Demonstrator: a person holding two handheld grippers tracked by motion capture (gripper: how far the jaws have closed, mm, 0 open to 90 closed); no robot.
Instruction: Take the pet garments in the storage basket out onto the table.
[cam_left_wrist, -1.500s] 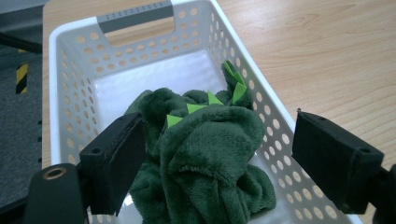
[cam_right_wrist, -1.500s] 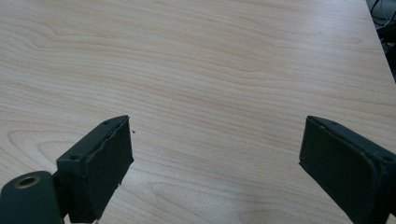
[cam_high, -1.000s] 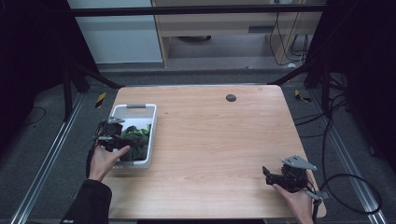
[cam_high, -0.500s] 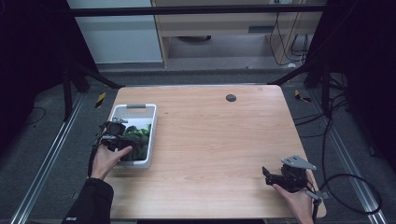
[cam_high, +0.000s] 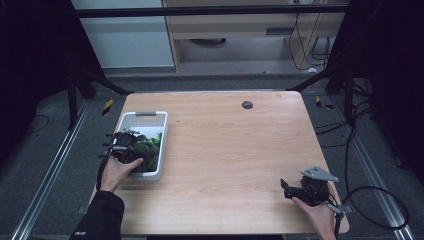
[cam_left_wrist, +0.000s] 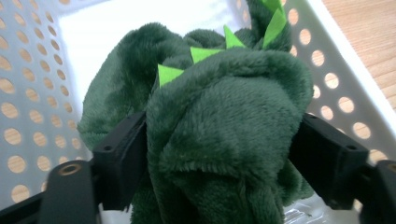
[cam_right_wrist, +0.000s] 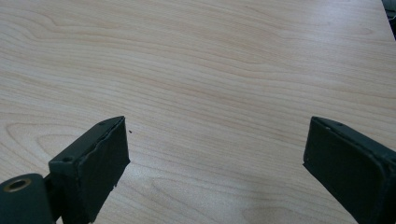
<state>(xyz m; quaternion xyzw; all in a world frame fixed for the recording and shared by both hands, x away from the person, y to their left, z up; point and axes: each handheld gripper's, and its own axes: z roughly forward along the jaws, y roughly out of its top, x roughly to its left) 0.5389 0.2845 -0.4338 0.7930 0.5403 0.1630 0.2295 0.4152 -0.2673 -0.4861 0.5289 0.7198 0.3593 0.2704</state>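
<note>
Leftmost, a white perforated basket (cam_high: 156, 131) sits on the bench (cam_high: 225, 150) near its left edge, with a grey handle at its far end. Inside it lies a dark green plush toy (cam_high: 147, 147) with bright green felt spikes. The left gripper (cam_high: 131, 150) reaches into the basket from the near left side, held by the person's left hand (cam_high: 116, 172), a dark sleeve showing below the wrist. In the left gripper view its two black jaws stand on either side of the toy (cam_left_wrist: 224, 135) and press into the fur, so the gripper is grasping the plush; the basket wall (cam_left_wrist: 28, 93) with its round holes rises at the left and again at the right, and the white floor shows beyond the toy. Whether the toy is lifted off the basket floor cannot be told.

Further right, the middle of the bench is bare light wood, with a small dark round disc (cam_high: 247, 104) set near the far edge.

At the near right corner the right gripper (cam_high: 290, 189) lies low over the bench, held by the right hand (cam_high: 315, 212), a grey three-cornered plate on top and a cable trailing off to the right. In the right gripper view its jaws stand wide apart, released, with bare wood (cam_right_wrist: 210, 93) between them.
</note>
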